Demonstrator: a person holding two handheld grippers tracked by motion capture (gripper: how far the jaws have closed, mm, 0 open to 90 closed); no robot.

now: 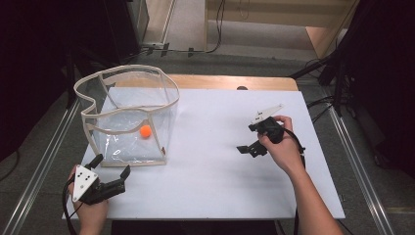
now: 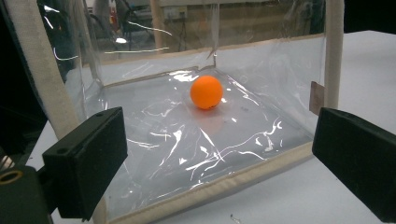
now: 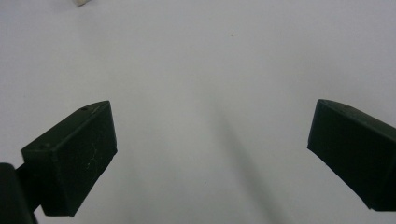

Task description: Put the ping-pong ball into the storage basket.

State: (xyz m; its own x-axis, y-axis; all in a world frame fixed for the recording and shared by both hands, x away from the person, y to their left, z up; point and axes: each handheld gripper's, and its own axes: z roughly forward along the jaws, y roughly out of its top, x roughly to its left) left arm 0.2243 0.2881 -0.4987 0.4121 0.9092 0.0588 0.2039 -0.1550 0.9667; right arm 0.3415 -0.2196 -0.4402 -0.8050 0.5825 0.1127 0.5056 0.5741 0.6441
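Note:
A clear plastic bag [image 1: 128, 110] with beige trim stands open-topped on the left of the white table [image 1: 215, 176]. An orange ball [image 1: 145, 131] rests on its floor. My left gripper [image 1: 112, 165] is open just in front of the bag's near wall, with nothing between its jaws. In the left gripper view the ball [image 2: 206, 92] lies behind the clear wall, beyond the beige bottom trim [image 2: 224, 186], and the left gripper [image 2: 219, 158] has its jaws spread wide. My right gripper [image 1: 247, 138] is open over bare table at the right, pointing left and down. The right gripper [image 3: 210, 154] holds nothing.
A wooden strip [image 1: 230, 82] runs along the table's far edge. Metal rails [image 1: 46, 156] flank the table on both sides. Cables [image 1: 320, 105] lie on the floor at the right. Bare white surface [image 3: 196, 56] spreads between the bag and my right hand.

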